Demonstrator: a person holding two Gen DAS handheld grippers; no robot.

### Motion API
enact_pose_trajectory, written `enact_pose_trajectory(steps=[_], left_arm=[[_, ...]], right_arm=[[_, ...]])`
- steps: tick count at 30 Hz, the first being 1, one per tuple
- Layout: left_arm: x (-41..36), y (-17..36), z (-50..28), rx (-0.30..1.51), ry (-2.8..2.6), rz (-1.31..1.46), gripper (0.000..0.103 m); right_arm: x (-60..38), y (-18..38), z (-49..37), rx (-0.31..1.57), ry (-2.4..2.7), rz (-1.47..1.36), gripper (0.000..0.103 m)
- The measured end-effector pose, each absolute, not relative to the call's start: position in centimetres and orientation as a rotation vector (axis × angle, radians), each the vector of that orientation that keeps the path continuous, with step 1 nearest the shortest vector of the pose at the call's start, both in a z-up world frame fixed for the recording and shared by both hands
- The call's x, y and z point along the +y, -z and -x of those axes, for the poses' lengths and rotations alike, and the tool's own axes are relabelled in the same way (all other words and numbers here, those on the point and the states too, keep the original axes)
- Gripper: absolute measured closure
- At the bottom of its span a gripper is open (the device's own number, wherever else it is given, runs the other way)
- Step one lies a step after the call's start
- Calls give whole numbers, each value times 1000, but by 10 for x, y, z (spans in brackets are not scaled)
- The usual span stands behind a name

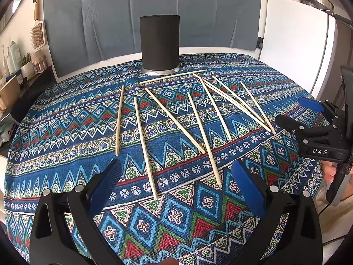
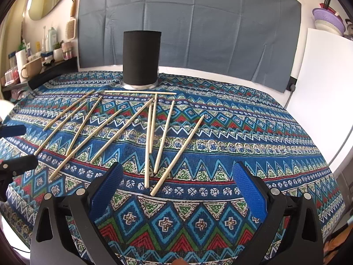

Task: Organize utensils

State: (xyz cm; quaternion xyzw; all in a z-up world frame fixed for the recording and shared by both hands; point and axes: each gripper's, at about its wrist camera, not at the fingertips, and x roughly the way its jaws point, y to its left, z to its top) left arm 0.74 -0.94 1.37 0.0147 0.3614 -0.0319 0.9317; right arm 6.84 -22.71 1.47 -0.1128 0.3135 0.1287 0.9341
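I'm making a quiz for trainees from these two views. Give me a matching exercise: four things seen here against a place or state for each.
Things:
1. tall black cylindrical holder
2. pale wooden chopsticks
3. left hand-held gripper
4. purple plastic colander

Places or states:
A. scattered flat on the patterned tablecloth
B. open, holding nothing
C. upright at the far edge of the cloth
D. up on the white cabinet at right

Pairs: 1-C, 2-A, 3-B, 4-D
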Motion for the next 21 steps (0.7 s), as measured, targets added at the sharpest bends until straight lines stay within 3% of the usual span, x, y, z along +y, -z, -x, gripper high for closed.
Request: enact_pose_trajectory(steps=[15, 21], left_arm=[[65, -27, -65, 1017, -50, 145, 6], [83, -31, -94, 1154, -47, 134, 6]], right_arm=[[-241, -52, -121, 811, -283, 171, 8], [-240, -65, -144, 790, -189, 244, 8]])
